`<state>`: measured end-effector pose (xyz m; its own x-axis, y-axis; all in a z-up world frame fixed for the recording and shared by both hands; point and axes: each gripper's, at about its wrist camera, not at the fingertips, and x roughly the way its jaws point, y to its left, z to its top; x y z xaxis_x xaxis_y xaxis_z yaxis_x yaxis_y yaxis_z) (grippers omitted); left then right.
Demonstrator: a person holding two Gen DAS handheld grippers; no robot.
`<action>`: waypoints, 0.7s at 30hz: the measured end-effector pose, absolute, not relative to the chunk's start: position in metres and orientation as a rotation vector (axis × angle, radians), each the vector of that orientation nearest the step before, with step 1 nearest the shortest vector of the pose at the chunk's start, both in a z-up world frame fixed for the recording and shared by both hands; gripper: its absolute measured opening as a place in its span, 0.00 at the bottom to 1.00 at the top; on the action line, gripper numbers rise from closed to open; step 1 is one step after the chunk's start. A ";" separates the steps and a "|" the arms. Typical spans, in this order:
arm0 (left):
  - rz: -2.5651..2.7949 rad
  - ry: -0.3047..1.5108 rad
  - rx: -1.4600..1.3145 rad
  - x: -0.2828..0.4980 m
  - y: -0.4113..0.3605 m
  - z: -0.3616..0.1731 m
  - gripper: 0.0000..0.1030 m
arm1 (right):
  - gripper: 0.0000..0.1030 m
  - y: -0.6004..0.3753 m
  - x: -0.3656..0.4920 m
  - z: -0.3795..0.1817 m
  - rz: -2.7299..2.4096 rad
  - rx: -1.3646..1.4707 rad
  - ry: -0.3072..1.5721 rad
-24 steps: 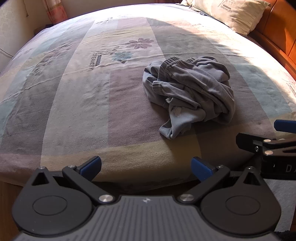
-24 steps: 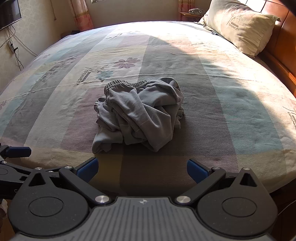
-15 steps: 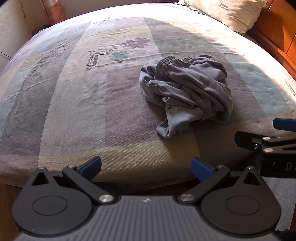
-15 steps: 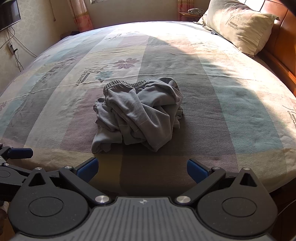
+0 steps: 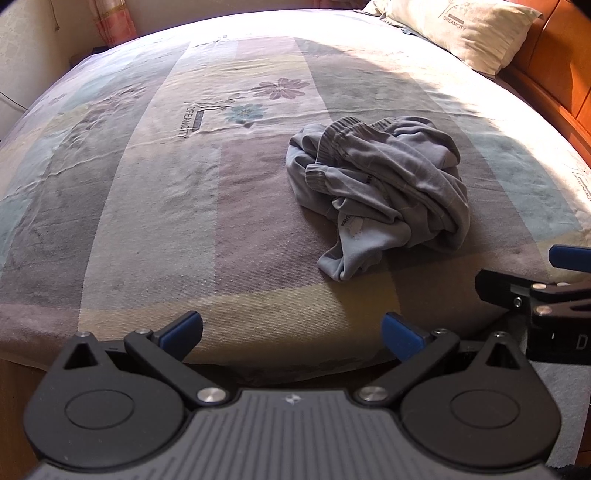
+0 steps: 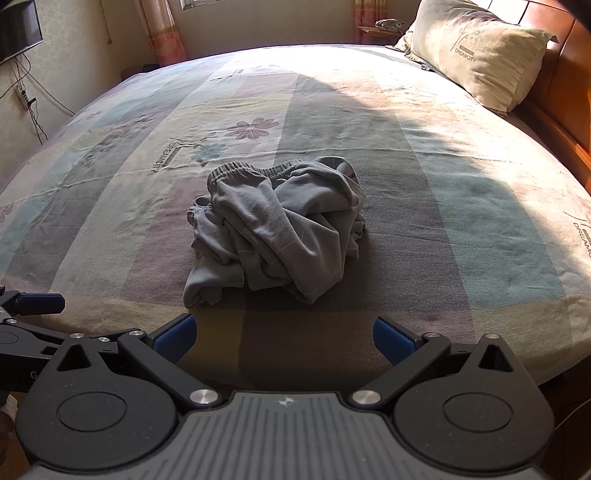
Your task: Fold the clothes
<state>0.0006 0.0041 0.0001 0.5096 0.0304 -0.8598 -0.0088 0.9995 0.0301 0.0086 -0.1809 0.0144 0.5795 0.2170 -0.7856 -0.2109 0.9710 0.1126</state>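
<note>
A crumpled grey garment (image 5: 380, 195) with an elastic waistband lies in a heap on the bed, a little in from the near edge. In the right wrist view the same grey garment (image 6: 277, 229) sits straight ahead. My left gripper (image 5: 291, 332) hovers over the bed's near edge, open, nothing between its blue pads; the heap lies ahead and to its right. My right gripper (image 6: 284, 336) is also open and empty, short of the heap. Each gripper shows at the edge of the other's view.
The bed (image 6: 461, 206) has a patchwork sheet with flower prints. A beige pillow (image 6: 476, 51) leans on the wooden headboard (image 6: 569, 81) at the far right. A wall-mounted screen (image 6: 16, 33) and cables are at the left, curtains at the back.
The left gripper's view has tilted slightly lower and closer to the bed; the heap sits a bit lower in its frame. The right gripper has barely moved. Both stay open.
</note>
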 end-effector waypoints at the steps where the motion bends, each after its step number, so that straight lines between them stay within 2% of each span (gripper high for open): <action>1: 0.024 1.036 0.022 0.000 0.004 0.000 1.00 | 1.00 -0.181 0.008 0.014 0.250 0.007 0.919; 21: 0.024 1.032 0.021 0.001 0.005 0.000 1.00 | 1.00 -0.181 0.007 0.015 0.243 0.010 0.916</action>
<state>0.0006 0.0047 0.0005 0.5129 0.0296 -0.8580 -0.0098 0.9995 0.0286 0.0074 -0.1812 0.0150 0.5835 0.2124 -0.7838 -0.2042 0.9726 0.1115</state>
